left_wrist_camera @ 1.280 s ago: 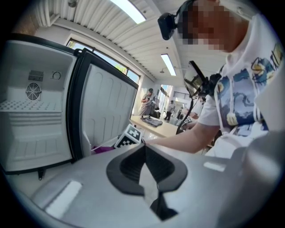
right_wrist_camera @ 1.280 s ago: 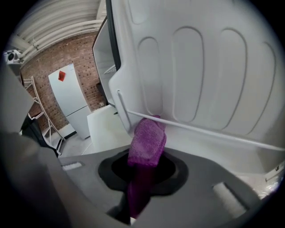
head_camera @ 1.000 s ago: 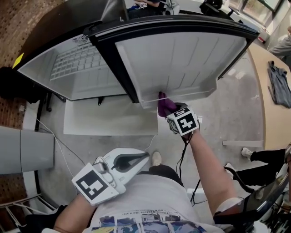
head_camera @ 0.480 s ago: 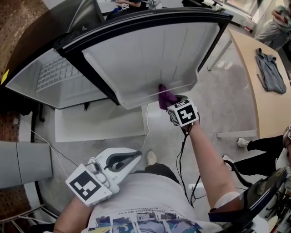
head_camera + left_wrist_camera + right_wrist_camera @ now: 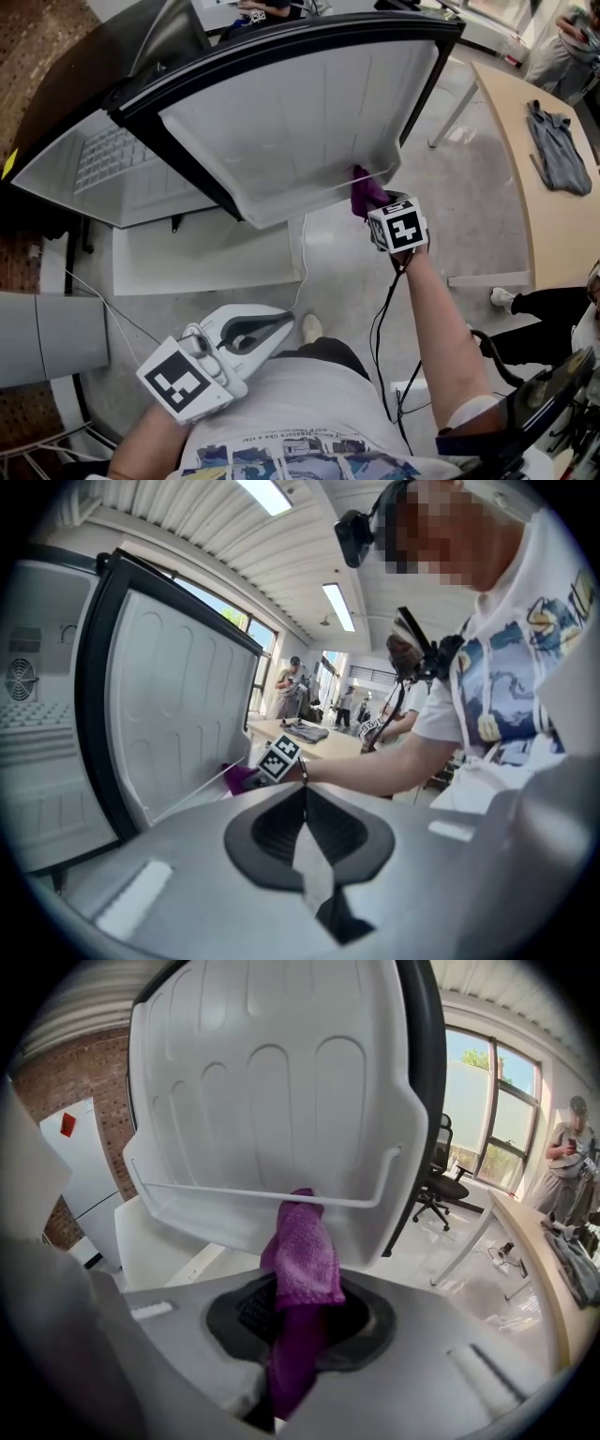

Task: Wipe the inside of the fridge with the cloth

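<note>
The fridge door [image 5: 300, 112] stands open, its white inner liner facing me. My right gripper [image 5: 375, 210] is shut on the purple cloth [image 5: 366, 195] and holds it against the door's lower shelf rail [image 5: 361, 178], near the liner's right corner. In the right gripper view the purple cloth [image 5: 302, 1260] sticks up out of the jaws and its top touches the shelf rail [image 5: 262, 1195]. My left gripper [image 5: 292, 322] hangs low by my body, shut with nothing in it, far from the door. The fridge's white interior [image 5: 112, 164] lies at the left.
A wooden table [image 5: 525, 216] carries a grey garment [image 5: 555, 142] at the right. A cable [image 5: 122, 314] runs over the floor by a grey column [image 5: 47, 339]. Someone's leg [image 5: 548, 298] shows at right. An office chair [image 5: 442, 1185] stands behind the door.
My right gripper has slid the cloth to the right along the door's lower rail, from the middle toward the right corner. The left gripper has stayed put.
</note>
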`<state>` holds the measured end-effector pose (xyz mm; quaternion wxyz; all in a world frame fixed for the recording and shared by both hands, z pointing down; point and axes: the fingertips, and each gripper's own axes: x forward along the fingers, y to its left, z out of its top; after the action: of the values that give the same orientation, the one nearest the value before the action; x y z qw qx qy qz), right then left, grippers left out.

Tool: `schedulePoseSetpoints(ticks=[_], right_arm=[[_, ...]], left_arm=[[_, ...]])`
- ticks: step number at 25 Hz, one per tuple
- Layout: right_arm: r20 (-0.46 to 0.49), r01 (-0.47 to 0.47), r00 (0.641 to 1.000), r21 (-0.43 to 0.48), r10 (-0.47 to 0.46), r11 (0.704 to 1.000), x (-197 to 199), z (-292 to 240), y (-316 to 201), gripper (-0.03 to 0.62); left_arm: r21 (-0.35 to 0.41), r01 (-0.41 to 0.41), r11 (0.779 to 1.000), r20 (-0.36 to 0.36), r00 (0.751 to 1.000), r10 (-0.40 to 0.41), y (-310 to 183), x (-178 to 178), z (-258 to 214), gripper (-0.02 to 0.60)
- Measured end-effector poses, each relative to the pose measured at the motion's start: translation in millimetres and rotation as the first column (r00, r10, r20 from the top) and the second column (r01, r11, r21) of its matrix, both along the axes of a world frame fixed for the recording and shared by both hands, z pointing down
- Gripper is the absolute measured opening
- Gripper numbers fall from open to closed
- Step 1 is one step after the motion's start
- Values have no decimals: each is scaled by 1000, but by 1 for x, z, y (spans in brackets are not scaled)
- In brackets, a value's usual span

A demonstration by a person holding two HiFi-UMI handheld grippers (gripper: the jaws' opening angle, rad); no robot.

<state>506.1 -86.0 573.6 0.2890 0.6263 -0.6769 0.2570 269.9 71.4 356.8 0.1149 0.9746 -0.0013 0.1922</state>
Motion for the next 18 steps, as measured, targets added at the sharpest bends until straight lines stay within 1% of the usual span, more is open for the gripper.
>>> schedulePoseSetpoints(ticks=[7,12,18], right_arm=[[-34,-43,998,-3,43,999,34,-2,3,64],[-59,-66,996,-3,66,998,54,0,10,64],[-63,-112,992,14,112,994,71,-6,19,64]], left_arm=[[9,12,1000,3,1000,-12,-5,4,-3,5],[15,4,1000,7,1000,-4,-5,6,-4,5],[12,0,1000,17,1000,0,-4,7,-4,5]])
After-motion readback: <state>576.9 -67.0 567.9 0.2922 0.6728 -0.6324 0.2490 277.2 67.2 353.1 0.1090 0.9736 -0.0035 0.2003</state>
